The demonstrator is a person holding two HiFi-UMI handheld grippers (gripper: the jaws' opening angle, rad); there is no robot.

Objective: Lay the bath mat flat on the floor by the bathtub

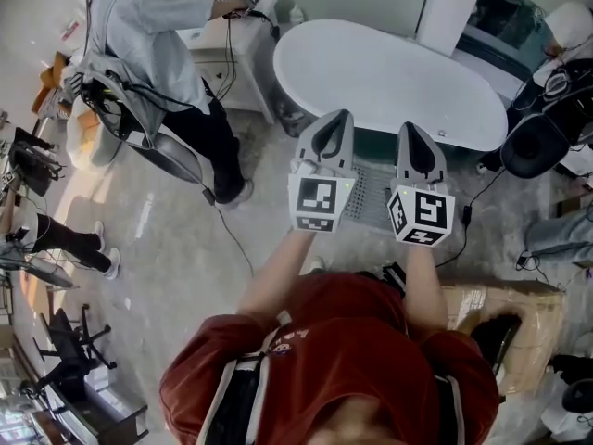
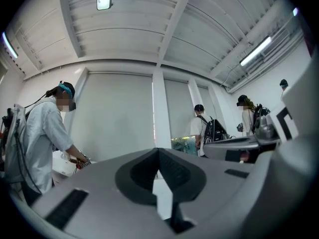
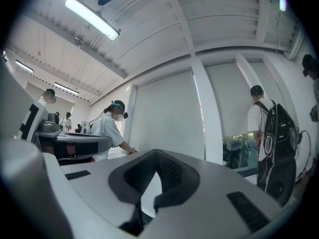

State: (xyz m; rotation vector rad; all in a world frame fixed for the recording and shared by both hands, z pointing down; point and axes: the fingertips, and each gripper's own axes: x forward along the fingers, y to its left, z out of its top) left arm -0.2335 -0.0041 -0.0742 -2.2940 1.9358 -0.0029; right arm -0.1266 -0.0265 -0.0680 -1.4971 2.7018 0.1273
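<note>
Near the bathtub (image 1: 389, 77) edge, left gripper (image 1: 336, 119) and right gripper (image 1: 413, 133) hang closed, seemingly empty.

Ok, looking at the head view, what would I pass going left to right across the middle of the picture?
Person in a pale grey shirt → grey left gripper with its marker cube → grey right gripper with its marker cube → rounded black object. The white oval bathtub overlaps both grippers, so it is left out.

Glossy pale floor (image 1: 176, 248). White oval bathtub (image 1: 389, 77) standing at 1 o'clock; grey textured mat (image 1: 369, 193) just beside it; white cabinet (image 1: 243, 54) at 11 o'clock; cardboard box (image 1: 505, 309) at 4 o'clock.
</note>
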